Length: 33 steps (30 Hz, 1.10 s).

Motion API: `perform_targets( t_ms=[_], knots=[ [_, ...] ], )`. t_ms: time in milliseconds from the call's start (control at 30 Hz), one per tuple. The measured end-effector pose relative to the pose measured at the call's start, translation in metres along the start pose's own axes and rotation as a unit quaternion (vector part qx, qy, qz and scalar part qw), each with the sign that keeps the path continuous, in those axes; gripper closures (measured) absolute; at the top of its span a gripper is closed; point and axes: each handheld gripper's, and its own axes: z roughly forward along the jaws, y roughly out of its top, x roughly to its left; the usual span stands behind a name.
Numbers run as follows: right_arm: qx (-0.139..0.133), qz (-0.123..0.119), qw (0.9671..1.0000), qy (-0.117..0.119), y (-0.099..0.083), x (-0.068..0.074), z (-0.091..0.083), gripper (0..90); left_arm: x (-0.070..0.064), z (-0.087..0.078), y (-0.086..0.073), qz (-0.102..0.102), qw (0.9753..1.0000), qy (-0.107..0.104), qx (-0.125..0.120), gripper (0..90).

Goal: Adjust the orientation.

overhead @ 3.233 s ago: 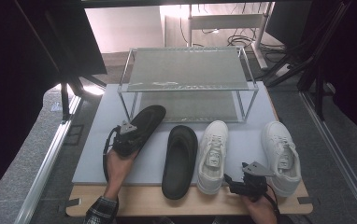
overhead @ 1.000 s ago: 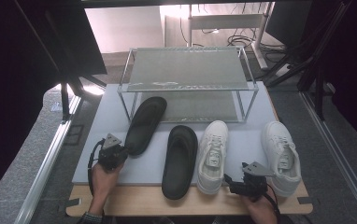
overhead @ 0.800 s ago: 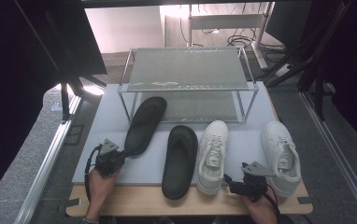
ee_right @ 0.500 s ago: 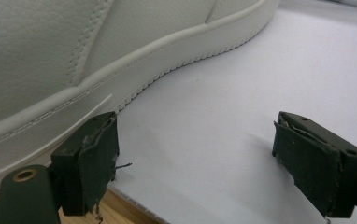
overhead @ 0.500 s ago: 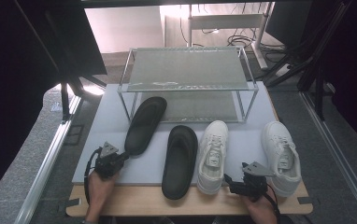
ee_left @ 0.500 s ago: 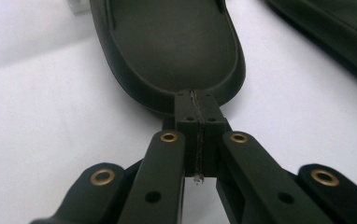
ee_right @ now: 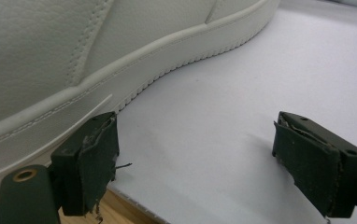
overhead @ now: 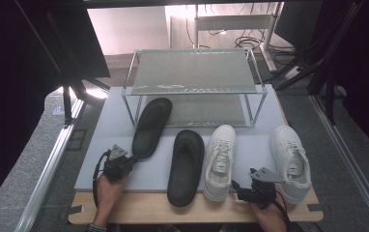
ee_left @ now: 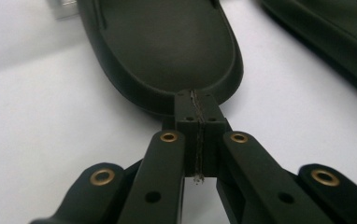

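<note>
Left gripper view: my left gripper (ee_left: 196,135) is clenched empty just short of the black slipper's (ee_left: 167,51) heel; advancing would shove it. My right gripper (ee_right: 209,163) is released beside the white sneaker (ee_right: 74,56).

A wire-mesh rack (overhead: 194,72) stands at the far side of a pale mat (overhead: 110,130) on the table (overhead: 139,212); cables (overhead: 226,31) lie beyond the rack.

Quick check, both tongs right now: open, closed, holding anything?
Left tongs: closed, empty, tips at the heel of the black slipper.
Right tongs: open, empty, beside the white sneaker.
</note>
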Motion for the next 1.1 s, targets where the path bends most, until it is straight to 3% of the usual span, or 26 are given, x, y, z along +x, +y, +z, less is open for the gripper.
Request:
perform_targets(
  t_ms=[333, 600, 1100],
  knots=[
    [0.001, 0.000, 1.0000, 0.000, 0.000, 0.000, 0.000, 14.8, -0.010, 0.017, 0.013, 0.010, 0.9999, -0.008, -0.003, 89.5],
    [0.001, 0.000, 1.0000, 0.000, 0.000, 0.000, 0.000, 14.8, -0.017, 0.026, 0.026, 0.013, 0.9997, -0.007, -0.018, 88.8],
    [0.000, 0.000, 1.0000, 0.000, 0.000, 0.000, 0.000, 14.8, -0.009, 0.036, 0.043, -0.001, 0.9994, 0.007, -0.034, 88.0]
  ],
)
